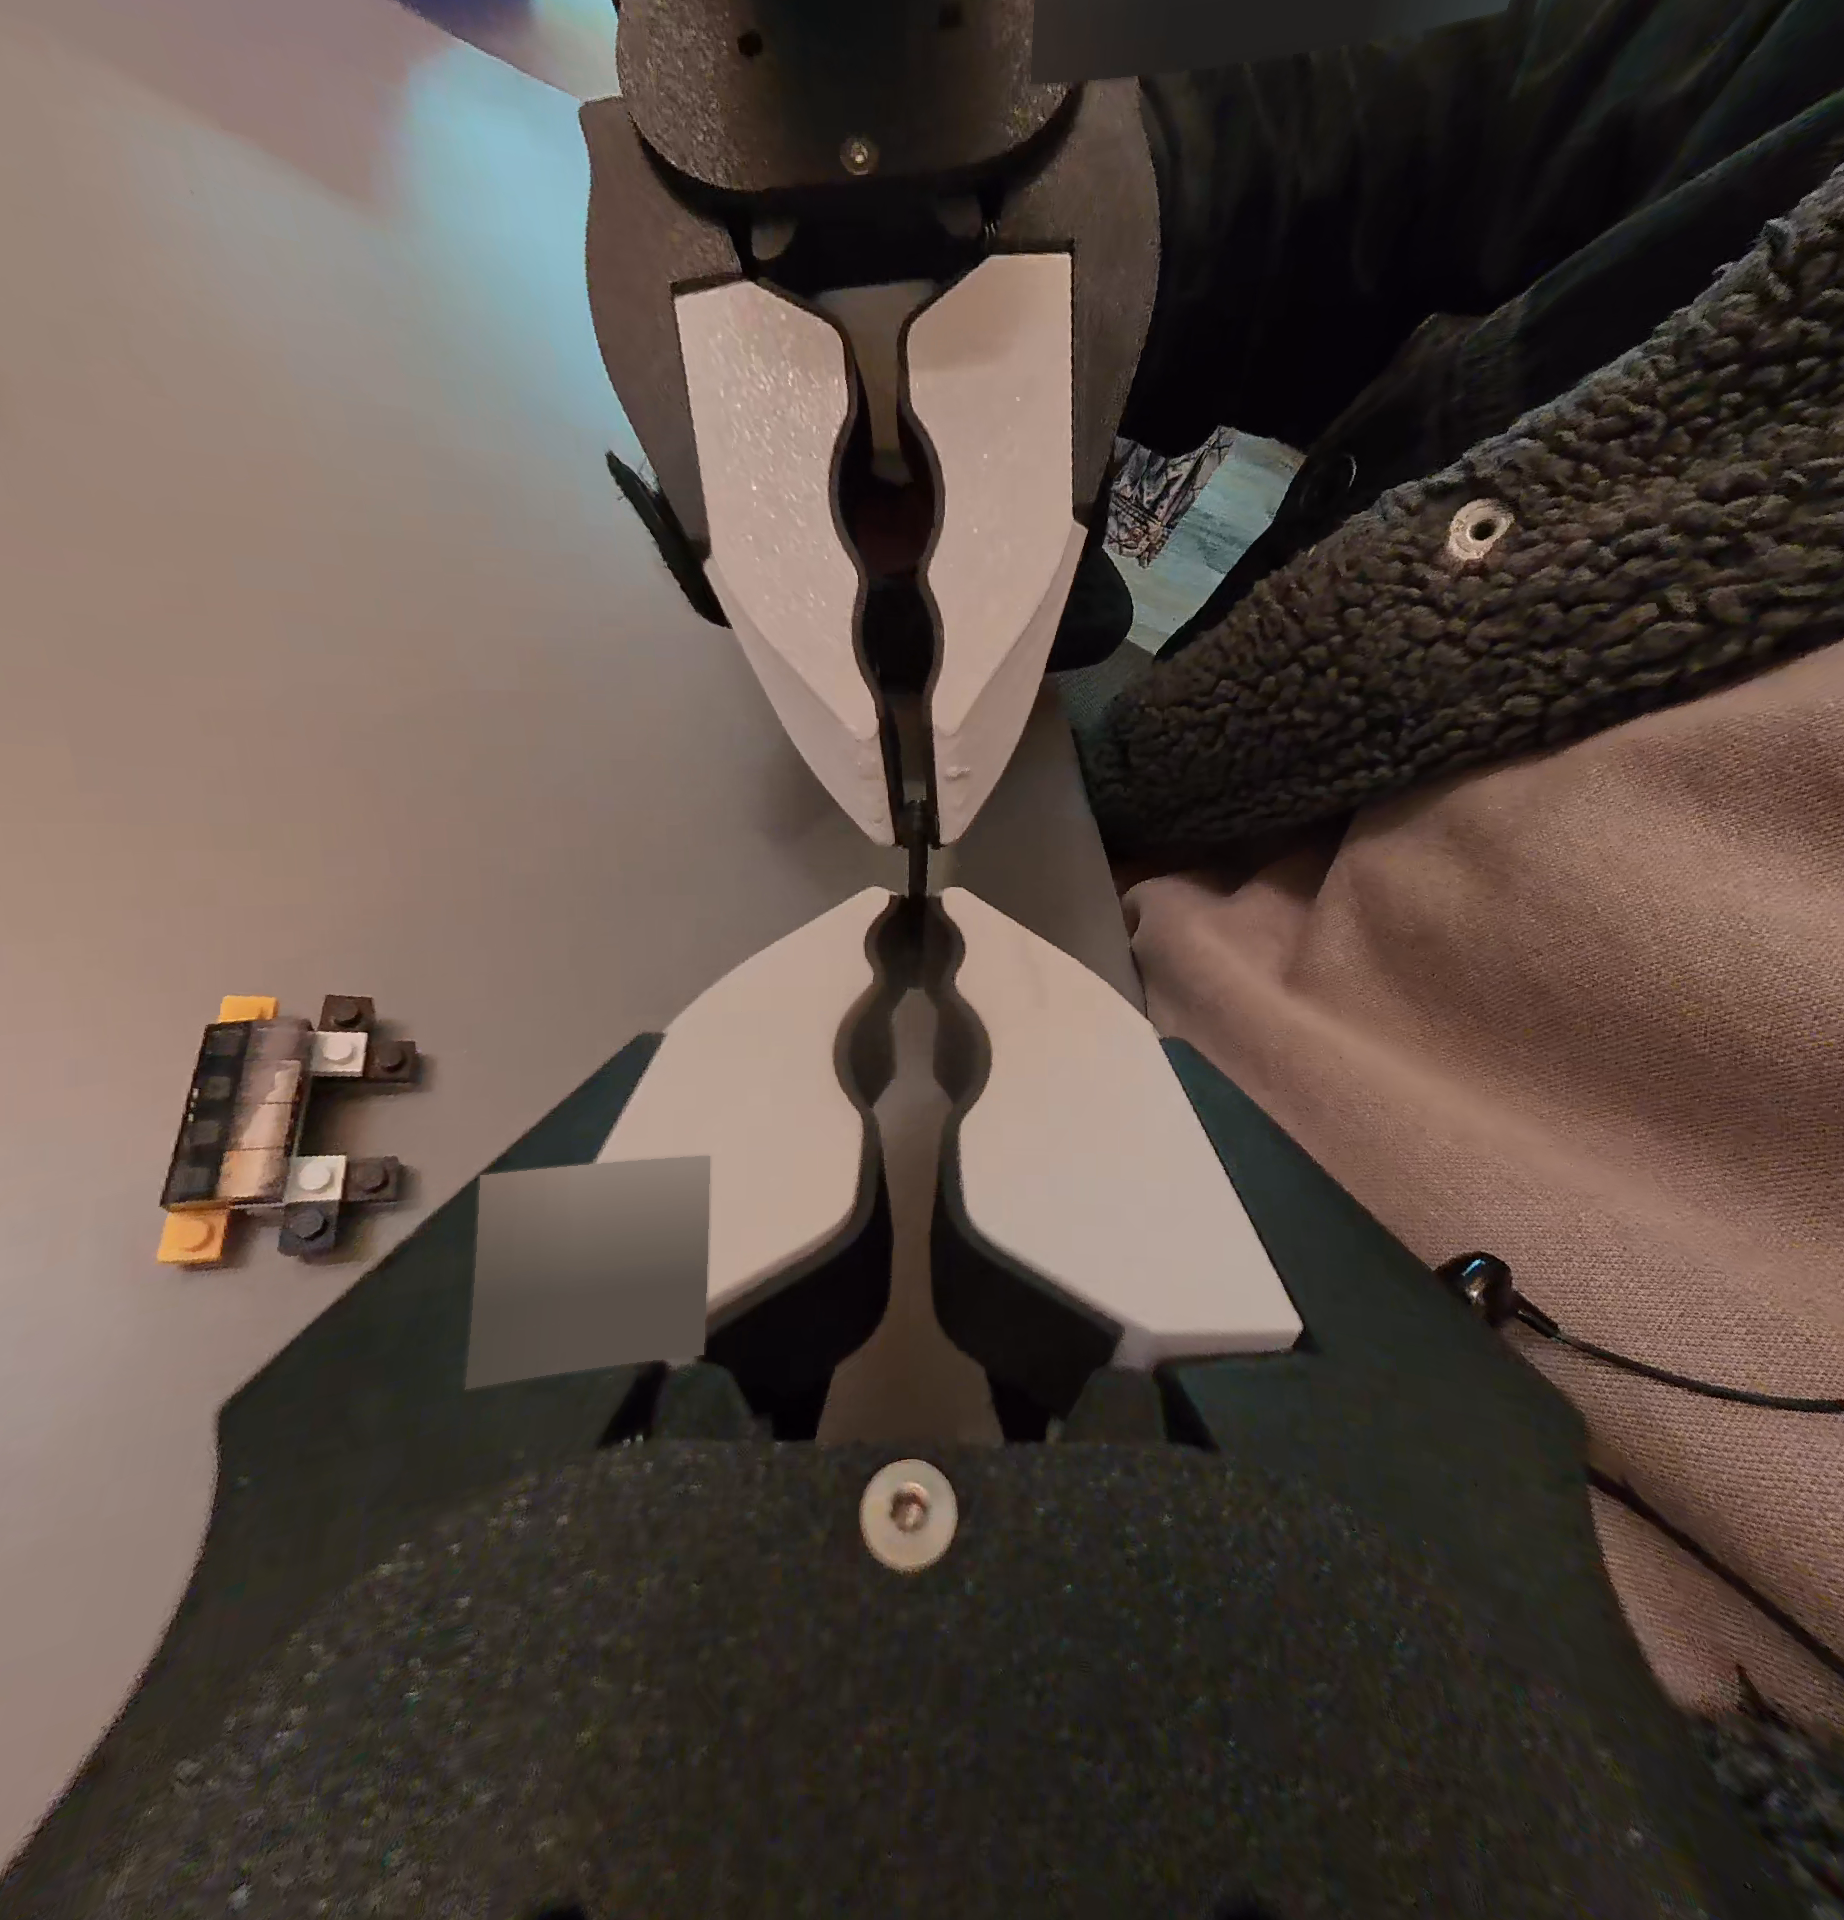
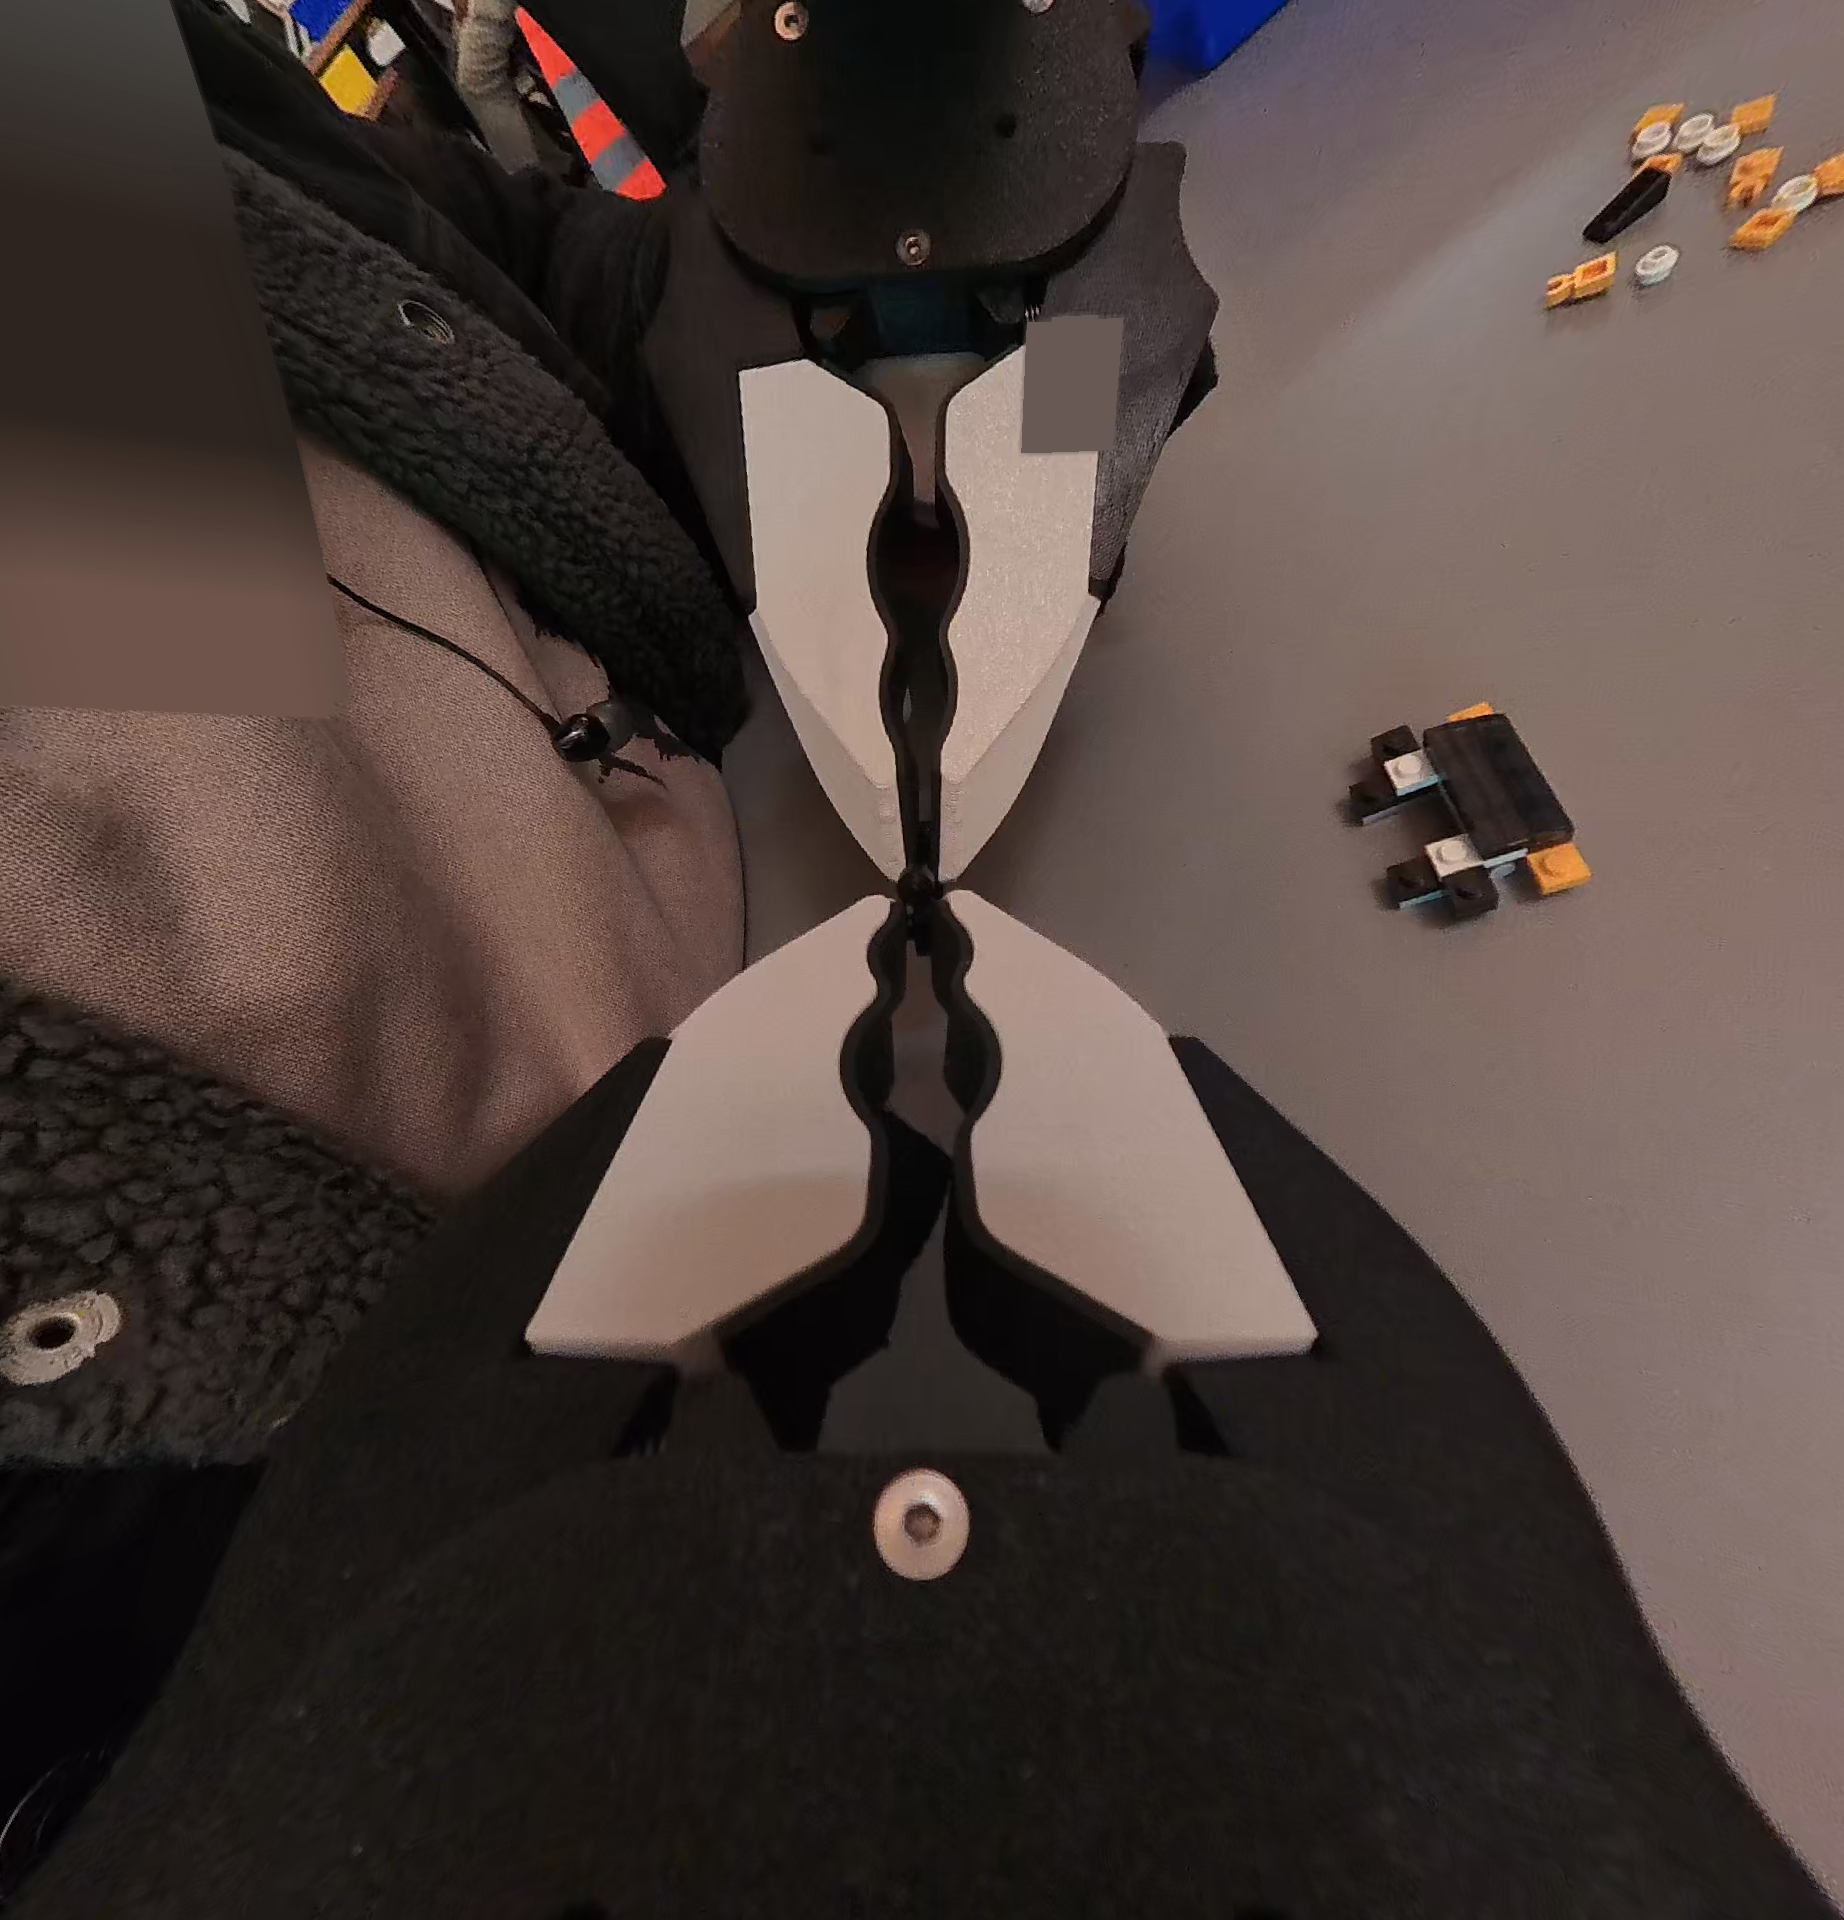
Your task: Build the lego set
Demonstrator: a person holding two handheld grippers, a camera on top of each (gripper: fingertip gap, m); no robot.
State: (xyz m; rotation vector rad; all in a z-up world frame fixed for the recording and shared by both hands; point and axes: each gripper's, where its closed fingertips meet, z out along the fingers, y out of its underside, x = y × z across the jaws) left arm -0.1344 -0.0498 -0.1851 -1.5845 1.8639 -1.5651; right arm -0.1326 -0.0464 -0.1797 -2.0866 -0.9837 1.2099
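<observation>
My left gripper (image 1: 913, 909) and right gripper (image 1: 913, 826) meet tip to tip above the table's near edge. Both are shut on one thin black lego piece (image 1: 915, 862) held between them. The right wrist view shows the same: the right gripper (image 2: 913, 920), the left gripper (image 2: 920, 868) and the black piece (image 2: 916, 891). A partly built lego assembly (image 1: 284, 1127) of black, white and orange plates lies flat on the grey table (image 1: 274, 623), apart from both grippers. It also shows in the right wrist view (image 2: 1469, 805).
Several loose orange, white and black lego pieces (image 2: 1718, 187) lie at the far side of the table. A person's dark fleece jacket (image 1: 1469, 623) and beige top (image 1: 1520, 1039) with a black cord (image 1: 1583, 1351) are close beside the grippers. Left and right tips are no more than a few centimetres apart.
</observation>
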